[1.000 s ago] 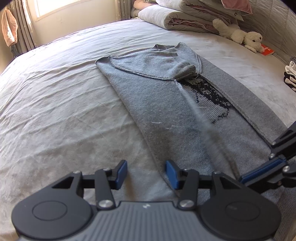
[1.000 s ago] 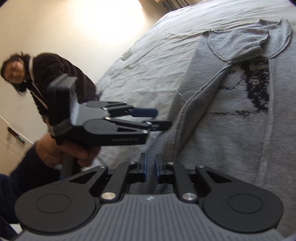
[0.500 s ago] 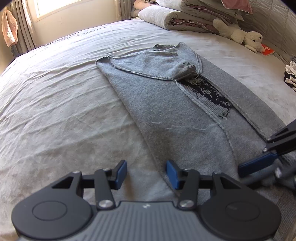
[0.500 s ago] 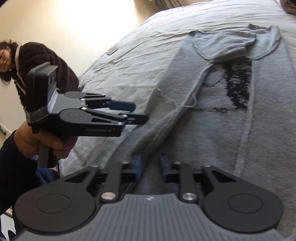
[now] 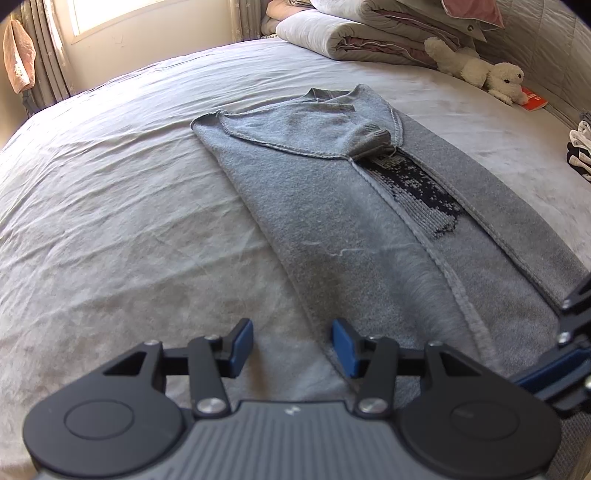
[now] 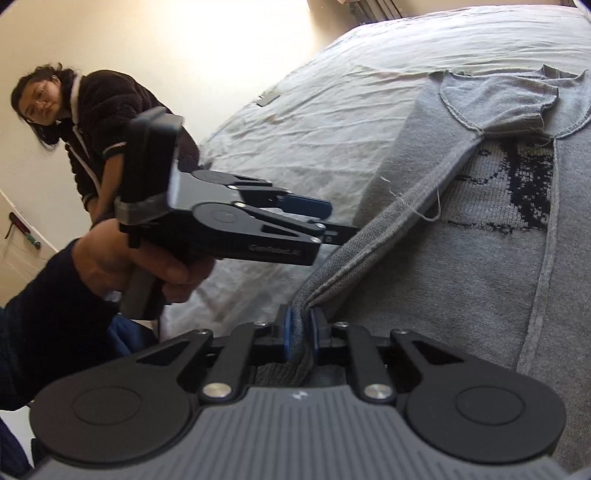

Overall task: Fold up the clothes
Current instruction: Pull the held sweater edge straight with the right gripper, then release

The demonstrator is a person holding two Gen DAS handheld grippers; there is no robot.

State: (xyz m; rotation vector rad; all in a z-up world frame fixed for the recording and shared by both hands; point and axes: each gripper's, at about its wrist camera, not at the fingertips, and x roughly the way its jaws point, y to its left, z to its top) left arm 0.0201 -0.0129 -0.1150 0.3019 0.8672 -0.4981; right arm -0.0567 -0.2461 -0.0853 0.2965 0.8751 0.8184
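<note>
A grey knit sweater with a dark pattern lies on the bed, both sides folded inward over the middle. It also shows in the right wrist view. My left gripper is open and empty, low over the sweater's near left edge. It shows from the side in the right wrist view. My right gripper is shut on the folded edge of the sweater near the hem and lifts it a little. It shows in part at the right edge of the left wrist view.
The bed sheet is pale and wrinkled. Folded bedding and a white plush toy lie at the far end. An orange book and stacked clothes lie at the right. The person stands at the left.
My right gripper opened, moved back toward the hem, and shut on the sweater's folded edge again. The folded edge settled flatter on the sweater. My left gripper stayed open and still.
</note>
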